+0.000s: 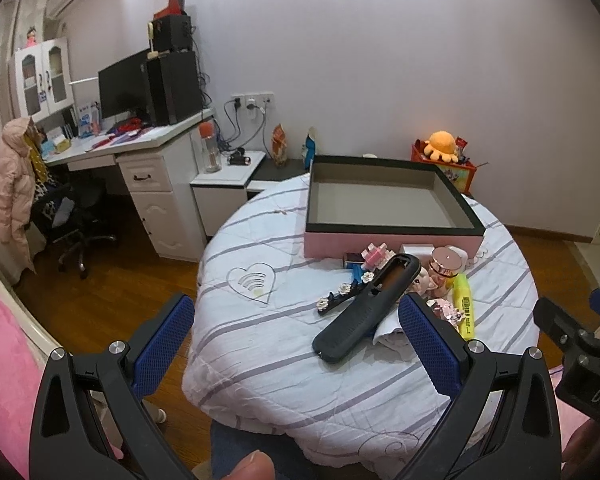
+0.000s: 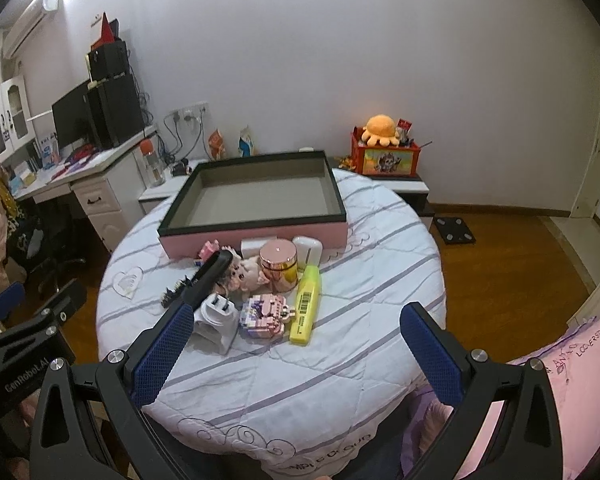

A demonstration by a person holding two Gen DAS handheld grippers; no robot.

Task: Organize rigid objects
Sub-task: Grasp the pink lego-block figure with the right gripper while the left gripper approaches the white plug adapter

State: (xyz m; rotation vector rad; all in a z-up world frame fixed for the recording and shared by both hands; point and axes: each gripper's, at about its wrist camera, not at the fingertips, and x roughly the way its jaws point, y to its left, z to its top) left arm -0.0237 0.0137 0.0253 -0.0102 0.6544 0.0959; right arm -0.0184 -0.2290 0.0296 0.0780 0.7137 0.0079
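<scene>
Both your left claw [image 1: 296, 320] and right claw [image 2: 296, 332] are spread and hold nothing. The small things lie crowded on the counter [image 2: 260, 380] just near the empty box [image 2: 256, 200]. If you reach for the yellow marker [image 2: 306, 304], a finger may push the block toy [image 2: 264, 316] beside it.

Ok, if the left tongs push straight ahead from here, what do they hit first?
Probably the black remote: it lies nearest on the quilted table, between the open left tongs. Depth is unclear, so they might pass above it.
</scene>
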